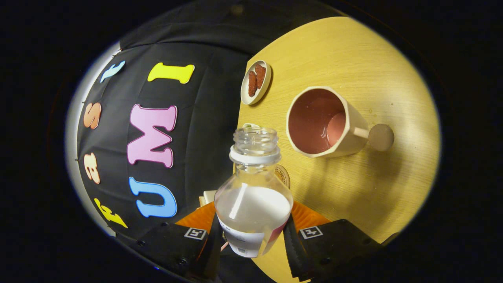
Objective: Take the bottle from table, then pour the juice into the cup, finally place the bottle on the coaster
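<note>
My gripper (253, 236) is shut on a clear plastic bottle (253, 196), both fingers pressing on its labelled body. The bottle has no cap, wears a white neck ring and holds milky white liquid. The whole view is rolled, so the wooden table (353, 188) appears to stand on edge. Beyond the bottle's mouth and to the right stands a cream cup (320, 122) with a pink inside and a round knob handle; a little liquid lies in it. A round coaster (283, 175) peeks out just behind the bottle's shoulder, mostly hidden.
A small cream dish (256, 81) with dark red snack pieces sits near the table's edge beyond the bottle. The booth's black cloth wall lies past that edge. Bare wood surrounds the cup.
</note>
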Demonstrator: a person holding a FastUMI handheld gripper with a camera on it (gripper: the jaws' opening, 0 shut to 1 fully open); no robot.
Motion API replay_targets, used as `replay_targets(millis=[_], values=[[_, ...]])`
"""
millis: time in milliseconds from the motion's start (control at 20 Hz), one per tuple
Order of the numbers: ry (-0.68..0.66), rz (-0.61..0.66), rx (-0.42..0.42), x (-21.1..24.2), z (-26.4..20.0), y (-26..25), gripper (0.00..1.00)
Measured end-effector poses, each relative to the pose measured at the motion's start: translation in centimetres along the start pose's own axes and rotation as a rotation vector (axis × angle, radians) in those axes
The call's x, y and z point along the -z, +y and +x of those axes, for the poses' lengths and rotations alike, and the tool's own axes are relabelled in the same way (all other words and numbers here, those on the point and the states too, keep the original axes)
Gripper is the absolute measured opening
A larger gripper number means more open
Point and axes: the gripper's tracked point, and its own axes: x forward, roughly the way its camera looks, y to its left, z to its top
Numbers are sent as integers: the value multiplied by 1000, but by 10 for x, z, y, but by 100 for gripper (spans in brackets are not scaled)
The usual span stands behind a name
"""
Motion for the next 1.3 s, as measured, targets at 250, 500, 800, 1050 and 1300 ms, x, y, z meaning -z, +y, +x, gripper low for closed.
replay_targets(millis=[250, 500, 800, 1050, 1300], values=[[22, 152, 38, 0, 10, -3, 71], [57, 239, 81, 2, 17, -3, 71], [56, 353, 88, -4, 23, 1, 71], [86, 464, 62, -6, 22, 13, 71], [107, 558, 62, -9, 25, 21, 71]])
